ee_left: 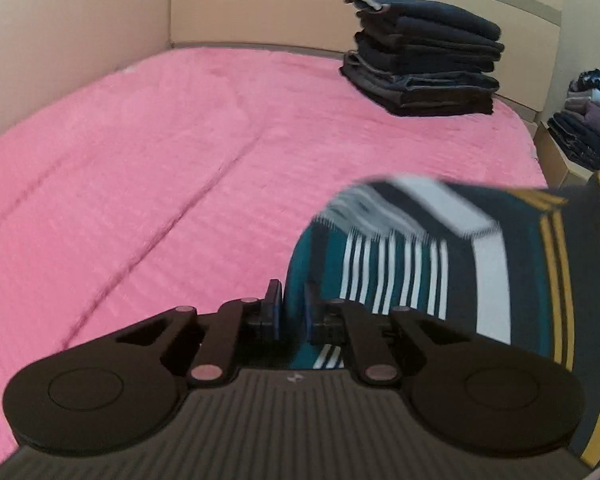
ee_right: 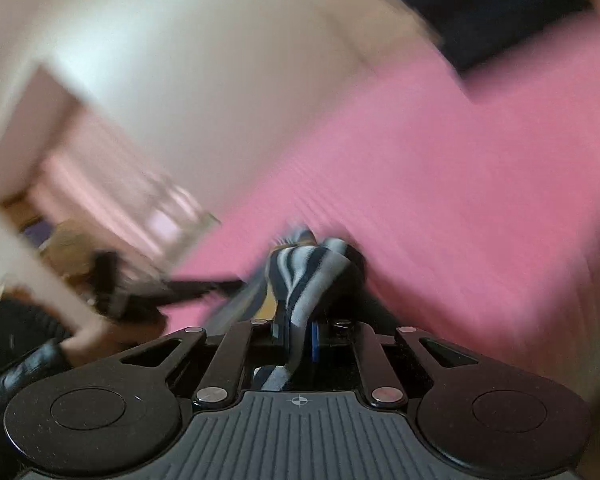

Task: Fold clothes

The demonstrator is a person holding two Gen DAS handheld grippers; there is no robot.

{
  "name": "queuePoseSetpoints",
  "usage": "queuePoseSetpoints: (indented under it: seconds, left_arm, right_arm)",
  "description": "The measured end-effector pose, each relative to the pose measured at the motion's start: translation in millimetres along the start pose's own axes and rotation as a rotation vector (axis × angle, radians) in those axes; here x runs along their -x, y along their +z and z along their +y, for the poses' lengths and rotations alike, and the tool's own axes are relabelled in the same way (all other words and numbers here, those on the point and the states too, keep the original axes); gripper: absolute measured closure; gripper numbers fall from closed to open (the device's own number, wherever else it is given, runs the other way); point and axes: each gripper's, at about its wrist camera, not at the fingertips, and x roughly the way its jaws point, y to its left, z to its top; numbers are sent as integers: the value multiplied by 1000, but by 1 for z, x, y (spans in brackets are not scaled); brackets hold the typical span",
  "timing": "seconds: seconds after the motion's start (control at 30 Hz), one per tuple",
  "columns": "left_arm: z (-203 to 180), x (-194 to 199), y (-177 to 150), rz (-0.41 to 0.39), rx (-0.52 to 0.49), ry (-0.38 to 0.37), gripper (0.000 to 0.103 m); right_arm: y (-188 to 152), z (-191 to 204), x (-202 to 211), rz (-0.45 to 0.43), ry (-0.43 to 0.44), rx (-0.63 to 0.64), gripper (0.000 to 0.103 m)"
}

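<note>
both sets of jaws are clamped on the same striped garment (ee_left: 420, 256). the left gripper (ee_left: 292, 314) pinches a teal edge of it between its blue pads, and from there the cloth spreads away to the right of the jaws and forward, lifted off the pink bed (ee_left: 140, 168). the right gripper (ee_right: 298, 330) bites a bunched fold, which rises just ahead of its jaws, with a tail of cloth hanging back under them. so the long axis seems to run from one grip to the other, and the coming move probably turns on drawing the two apart to spread it flat. the left view is sharp and shows a stack of folded jeans (ee_left: 424, 56) far ahead and right. the right view is smeared; it alone shows a hand (ee_right: 84, 332) low on the left.
</note>
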Motion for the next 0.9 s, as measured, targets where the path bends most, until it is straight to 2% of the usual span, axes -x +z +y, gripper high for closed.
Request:
queuePoseSetpoints:
  seconds: [0.13,0.33,0.47,0.6,0.67,0.73,0.77,0.8,0.83,0.87,0.9]
  left_arm:
    - [-16,-23,-9,82,-68,20,91]
    - [-24,0,-15,18,-55,47,88]
    - [-33,16,-9,-12,-41,-23,87]
    - [-51,-18,-7,57,-111,-38,86]
    - [-55,-36,-10,66,-125,-24,81]
    - [-53,-42,-7,56,-91,-19,79]
    - [-51,-42,-4,62,-68,-13,77]
    - [-51,-39,-3,62,-65,7,77]
    - [-52,-34,-2,55,-78,40,78]
    - [-53,-27,-1,48,-91,67,79]
    - [-52,-19,-3,42,-102,79,79]
  right_arm:
    - [-12,-8,0,9,-18,48,95]
    - [-11,-11,-1,-1,-11,4,95]
    - [-16,-16,-3,-38,-21,-62,95]
    - [-16,-25,-1,-57,-28,-152,95]
    - [-15,-29,3,-55,-31,-175,93]
    - [-14,-27,10,-63,-55,-174,87]
    - [-13,-25,15,-70,-74,-165,81]
    - [-12,-22,20,-79,-94,-156,51]
    - [-13,-20,25,-94,-127,-153,35]
    - [-14,-21,31,-105,-125,-159,25]
    - [-15,-22,37,-115,-121,-166,25]
